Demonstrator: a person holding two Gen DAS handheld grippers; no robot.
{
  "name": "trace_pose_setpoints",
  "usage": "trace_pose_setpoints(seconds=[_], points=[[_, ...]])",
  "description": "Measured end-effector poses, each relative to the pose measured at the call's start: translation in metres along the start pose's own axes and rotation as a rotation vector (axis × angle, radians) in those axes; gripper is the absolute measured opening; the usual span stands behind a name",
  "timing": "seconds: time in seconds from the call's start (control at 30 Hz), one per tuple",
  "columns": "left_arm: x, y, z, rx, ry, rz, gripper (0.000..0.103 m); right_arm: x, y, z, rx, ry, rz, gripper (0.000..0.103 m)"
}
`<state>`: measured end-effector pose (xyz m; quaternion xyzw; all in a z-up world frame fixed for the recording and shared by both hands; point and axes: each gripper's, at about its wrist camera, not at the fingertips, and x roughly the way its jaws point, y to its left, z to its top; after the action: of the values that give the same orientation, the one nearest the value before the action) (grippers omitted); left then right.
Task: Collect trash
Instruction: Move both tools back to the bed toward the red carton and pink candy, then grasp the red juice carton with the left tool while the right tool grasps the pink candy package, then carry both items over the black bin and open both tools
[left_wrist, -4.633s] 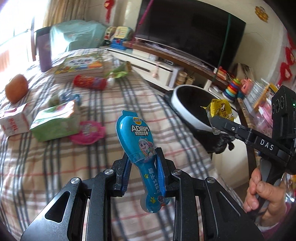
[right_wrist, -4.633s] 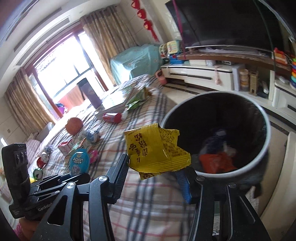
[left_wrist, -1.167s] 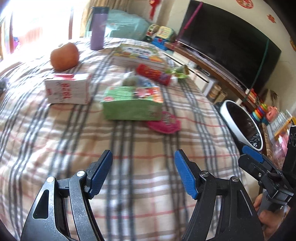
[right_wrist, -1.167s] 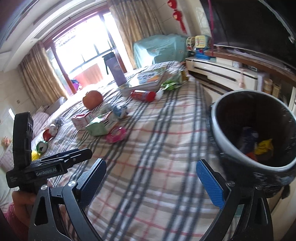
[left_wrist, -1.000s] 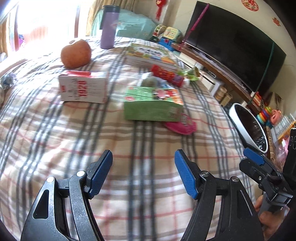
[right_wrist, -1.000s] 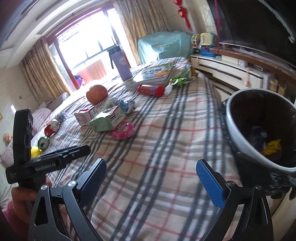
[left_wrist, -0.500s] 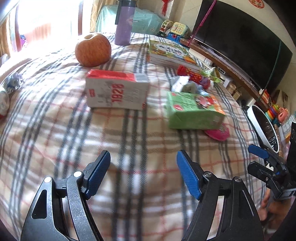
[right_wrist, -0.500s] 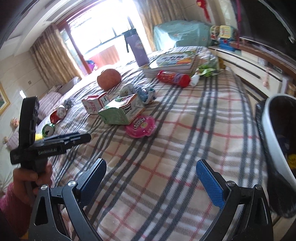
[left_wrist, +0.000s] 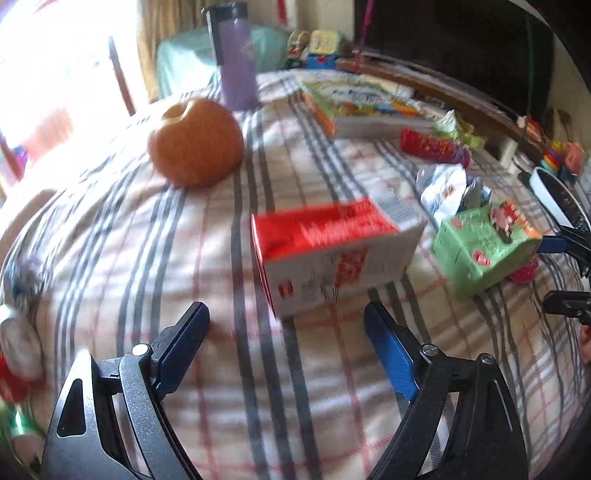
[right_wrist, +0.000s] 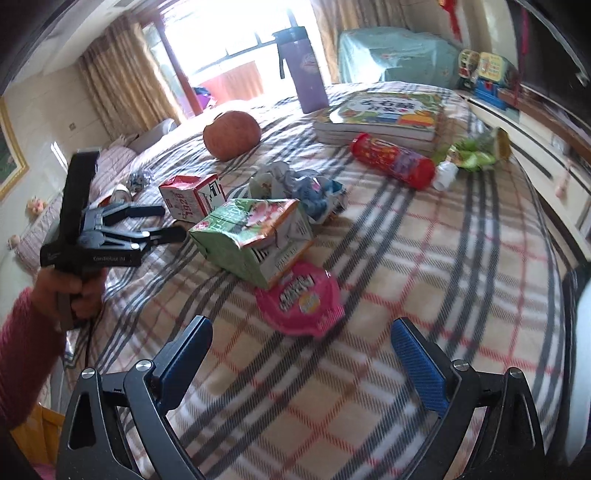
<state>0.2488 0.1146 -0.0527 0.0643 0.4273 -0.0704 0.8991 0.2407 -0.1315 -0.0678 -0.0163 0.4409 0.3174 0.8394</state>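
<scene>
Now for the red-and-white carton: lying on its side on the plaid blanket, just beyond the left gripper, nearer that tool than the orange fruit behind it. Jaws of the left gripper opening, nothing between them yet. Best to straddle the carton across its narrow faces, keep the blue pads flat to the cardboard, and close only once the box sits well between them; probably light and easily crushed or skidded on soft bedding. Right gripper likewise spread wide and empty, poised short of the pink round wrapper, which touches the green carton beside the red one. Flat wrapper likely needs a low, scooping pinch at its rim.
</scene>
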Motion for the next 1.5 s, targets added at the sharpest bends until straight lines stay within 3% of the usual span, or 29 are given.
trace_pose_setpoints(seconds=[0.2, 0.3, 0.4, 0.43, 0.47, 0.57, 0.63, 0.83, 0.93, 1.2, 1.4, 1.5], points=[[0.007, 0.001, 0.019, 0.031, -0.041, -0.064, 0.088, 0.015, 0.005, 0.010, -0.046, 0.012, -0.022, 0.096], [0.012, -0.013, 0.020, 0.080, -0.037, -0.094, 0.088, 0.017, 0.006, 0.012, -0.056, 0.011, -0.052, 0.085], [0.008, -0.029, 0.018, 0.128, -0.058, -0.098, 0.085, 0.016, 0.006, 0.010, -0.061, 0.004, -0.077, 0.066], [0.007, -0.033, 0.017, 0.133, -0.057, -0.099, 0.073, 0.015, 0.005, 0.009, -0.057, 0.000, -0.084, 0.056], [0.006, -0.037, 0.016, 0.130, -0.044, -0.111, 0.057, 0.013, 0.003, 0.008, -0.050, -0.002, -0.081, 0.054], [-0.002, -0.046, 0.014, 0.100, -0.029, -0.113, 0.041, 0.005, -0.003, 0.003, -0.013, -0.010, -0.079, 0.043], [-0.007, -0.053, 0.010, 0.078, -0.025, -0.127, 0.036, -0.002, -0.009, -0.004, 0.026, -0.020, -0.074, 0.036], [-0.026, -0.088, -0.012, 0.007, 0.003, -0.144, 0.031, -0.031, -0.023, -0.028, 0.122, -0.056, -0.080, 0.035], [-0.038, -0.103, -0.023, -0.066, 0.012, -0.188, 0.030, -0.049, -0.030, -0.043, 0.168, -0.078, -0.094, 0.034], [-0.052, -0.150, -0.038, -0.096, 0.017, -0.279, 0.029, -0.086, -0.040, -0.077, 0.240, -0.145, -0.233, 0.034], [-0.051, -0.168, -0.034, -0.092, 0.004, -0.234, 0.030, -0.091, -0.049, -0.088, 0.273, -0.126, -0.189, 0.036], [-0.053, -0.170, -0.031, -0.079, -0.016, -0.202, 0.043, -0.091, -0.051, -0.084, 0.259, -0.122, -0.184, 0.039]])
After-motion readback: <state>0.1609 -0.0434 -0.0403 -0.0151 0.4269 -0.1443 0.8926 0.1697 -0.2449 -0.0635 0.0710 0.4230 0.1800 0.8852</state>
